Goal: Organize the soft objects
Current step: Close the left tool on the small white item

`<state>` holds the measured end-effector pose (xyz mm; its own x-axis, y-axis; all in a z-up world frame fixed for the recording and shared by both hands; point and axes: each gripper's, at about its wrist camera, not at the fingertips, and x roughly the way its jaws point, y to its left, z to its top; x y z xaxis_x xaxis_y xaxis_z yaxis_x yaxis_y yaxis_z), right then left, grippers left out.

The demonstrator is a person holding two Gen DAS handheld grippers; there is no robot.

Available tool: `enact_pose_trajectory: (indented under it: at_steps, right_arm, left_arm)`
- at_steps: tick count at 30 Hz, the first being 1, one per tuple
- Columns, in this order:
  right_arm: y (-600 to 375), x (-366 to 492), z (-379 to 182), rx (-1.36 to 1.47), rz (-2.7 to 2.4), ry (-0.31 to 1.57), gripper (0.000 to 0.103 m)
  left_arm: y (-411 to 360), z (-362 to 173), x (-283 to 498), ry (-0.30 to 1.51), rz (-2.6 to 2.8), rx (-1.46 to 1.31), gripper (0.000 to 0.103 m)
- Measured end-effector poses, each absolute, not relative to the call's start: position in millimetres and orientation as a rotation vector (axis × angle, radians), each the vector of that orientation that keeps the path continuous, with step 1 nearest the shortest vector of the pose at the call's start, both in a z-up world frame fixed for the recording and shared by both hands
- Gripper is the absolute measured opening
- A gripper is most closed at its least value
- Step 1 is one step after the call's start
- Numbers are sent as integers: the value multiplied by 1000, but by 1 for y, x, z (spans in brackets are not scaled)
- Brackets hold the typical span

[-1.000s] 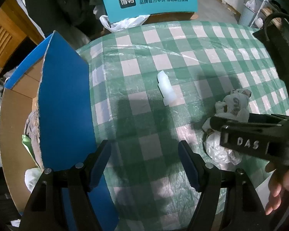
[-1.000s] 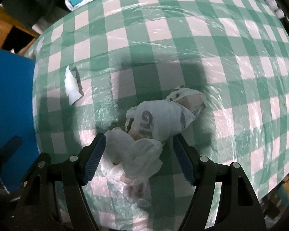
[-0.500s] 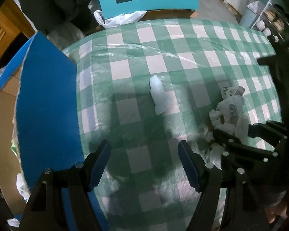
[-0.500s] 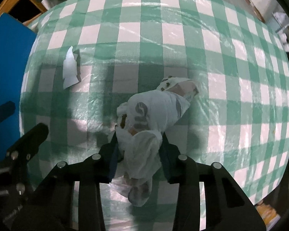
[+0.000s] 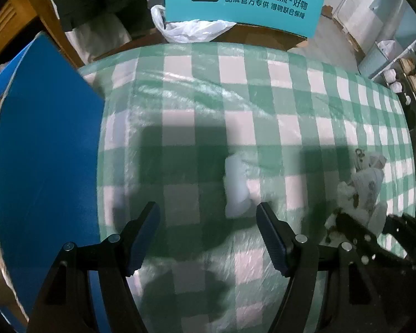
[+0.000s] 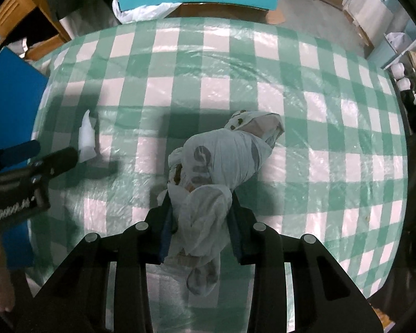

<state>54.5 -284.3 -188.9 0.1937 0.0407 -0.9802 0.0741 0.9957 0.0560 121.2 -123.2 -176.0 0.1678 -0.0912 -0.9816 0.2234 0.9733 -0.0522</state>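
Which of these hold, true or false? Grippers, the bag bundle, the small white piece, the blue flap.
1. The right hand-held gripper has the white plastic bag bundle between its fingers. True; its jaws are closing on the bundle's near end.
2. The left hand-held gripper holds the small white piece. False; its jaws stand open and empty, the piece lying on the checked tablecloth just ahead.
3. The blue cardboard flap is at the left of the table in the left wrist view. True.
4. The tablecloth is red and white. False; green and white.
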Motion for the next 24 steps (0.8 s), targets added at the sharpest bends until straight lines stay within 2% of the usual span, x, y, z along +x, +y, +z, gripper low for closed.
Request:
enact_pose_trajectory:
  at_steps: [7,14,17,19,20,21,24]
  right_arm:
    - [-306,47,-189,124,-28,1373,33]
    - [-313,59,-187,154,-40,1371,33]
    - [-312,59,-185,160,-40,1367,33]
    - [-312,58,-184,161,-38,1363,33]
    - [-313,57,-183,163,-37,1361,33]
    - [-314,57,-182,165,-37,1360,33]
    - [-315,55,-179,168,-37,1357,33]
  left_arm:
    - [-135,-189,139,1394,-242,83,73]
    - [-140,-193,136,1403,-238,82,63]
    - [-143,-192,134,1402,-240,83,53]
    - [-144,-192,135,1405,-241,88,40]
    - [-145,-193,135,1413,-247,86,28]
    - [-145,-194,135,1418,-251,84,21]
    - [-145,-193,132,1414,-259,89,17]
